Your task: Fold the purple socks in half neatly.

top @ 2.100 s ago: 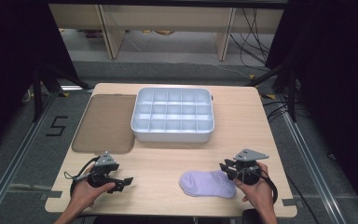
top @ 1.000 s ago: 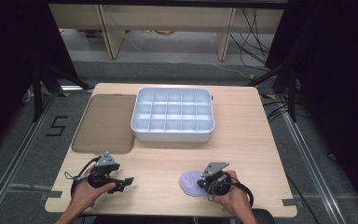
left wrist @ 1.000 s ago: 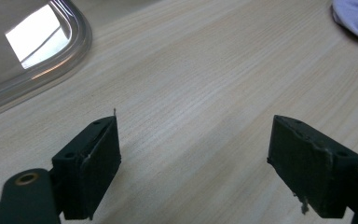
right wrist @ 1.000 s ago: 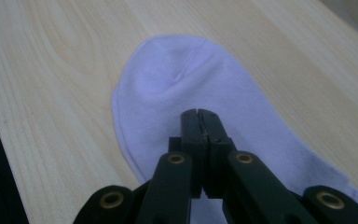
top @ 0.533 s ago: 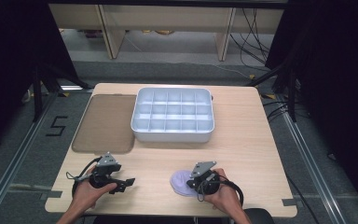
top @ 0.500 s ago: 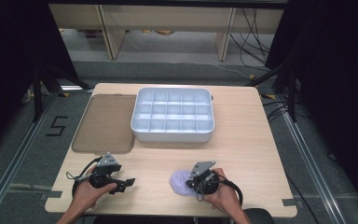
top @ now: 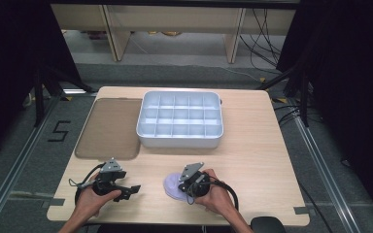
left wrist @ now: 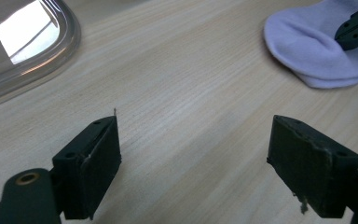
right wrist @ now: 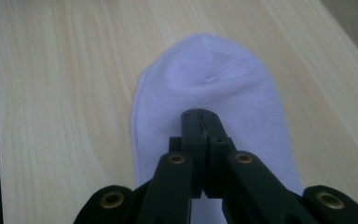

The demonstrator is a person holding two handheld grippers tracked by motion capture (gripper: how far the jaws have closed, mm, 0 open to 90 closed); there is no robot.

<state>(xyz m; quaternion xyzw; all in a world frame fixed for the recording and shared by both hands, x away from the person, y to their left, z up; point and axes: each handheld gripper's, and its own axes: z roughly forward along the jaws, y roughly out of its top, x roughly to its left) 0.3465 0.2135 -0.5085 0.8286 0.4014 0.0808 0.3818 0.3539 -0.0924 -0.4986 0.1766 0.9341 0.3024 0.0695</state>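
On table: right gripper [right wrist: 204, 122] now clamped on sock [right wrist: 214, 93], moved leftward; left gripper [left wrist: 196, 158] apart, unmoved.

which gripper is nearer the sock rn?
Right. The right gripper is over the sock with its jaws shut on or against the fabric. The left gripper sits open on bare table, off to the sock's side.

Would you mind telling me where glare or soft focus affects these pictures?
In the left gripper view, a bright patch of glare sits on the clear lid, and the left gripper jaws, wide apart, look soft. In the right gripper view, the right gripper is shut over the evenly lit, sharp sock. In the high view, the surroundings fall dark beyond the table.
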